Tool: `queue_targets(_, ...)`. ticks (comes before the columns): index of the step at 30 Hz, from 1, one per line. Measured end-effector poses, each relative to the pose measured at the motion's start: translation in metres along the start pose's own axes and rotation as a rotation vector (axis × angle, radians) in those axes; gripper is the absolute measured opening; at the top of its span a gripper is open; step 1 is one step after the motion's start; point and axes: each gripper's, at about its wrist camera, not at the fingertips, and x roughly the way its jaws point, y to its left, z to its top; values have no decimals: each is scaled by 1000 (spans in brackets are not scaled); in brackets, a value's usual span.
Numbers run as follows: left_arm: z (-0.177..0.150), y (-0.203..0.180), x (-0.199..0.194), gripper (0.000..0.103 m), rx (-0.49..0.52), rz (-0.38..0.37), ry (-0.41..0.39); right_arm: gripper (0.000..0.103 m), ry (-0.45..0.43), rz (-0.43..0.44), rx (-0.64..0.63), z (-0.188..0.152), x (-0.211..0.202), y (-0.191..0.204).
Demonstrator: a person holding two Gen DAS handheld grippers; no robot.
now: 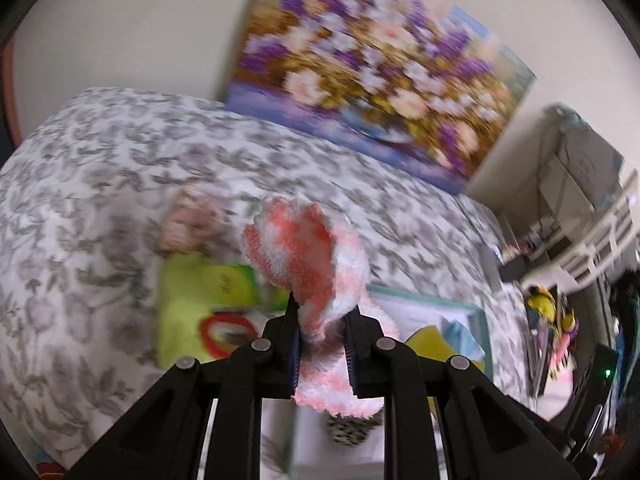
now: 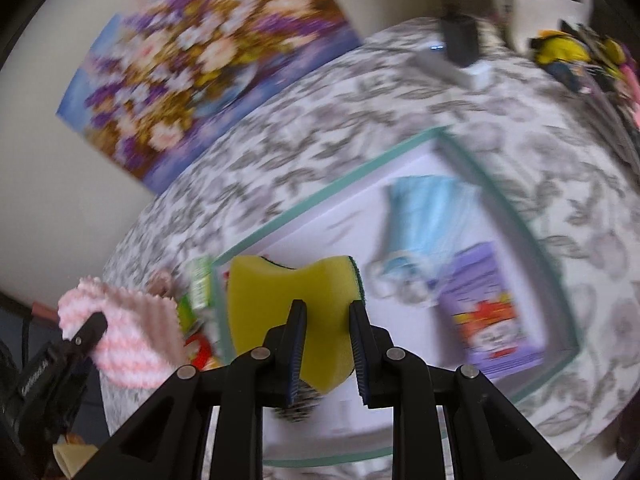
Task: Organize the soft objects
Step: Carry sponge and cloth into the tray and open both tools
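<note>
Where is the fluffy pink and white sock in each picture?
Left wrist view: the fluffy sock sits in the middle, pinched by the left hand-held gripper.
Right wrist view: the same sock is at the lower left, beside the yellow sponge.
Shared landmark: the flower painting on the wall.

Bright, even daylight without harsh shadows; heavy motion blur smears both backgrounds, and fisheye edges curve darkly.

wall: plain, pale | flower painting | bedspread: grey leaf-print | white shelves
</note>
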Motion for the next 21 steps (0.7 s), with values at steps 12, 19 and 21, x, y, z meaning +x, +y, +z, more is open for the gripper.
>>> queue_targets(12, -26, -59, 51, 22, 107, -89, 110, 23, -17, -46, 149, 16, -4, -70)
queue_targets(19, -34, -64, 71, 38, 135, -67, 164, 26, 1, -58, 113, 15, 2, -62)
queue_targets(21, -32, -63, 70, 50, 134, -59, 165, 26, 0, -66, 106, 14, 1, -60)
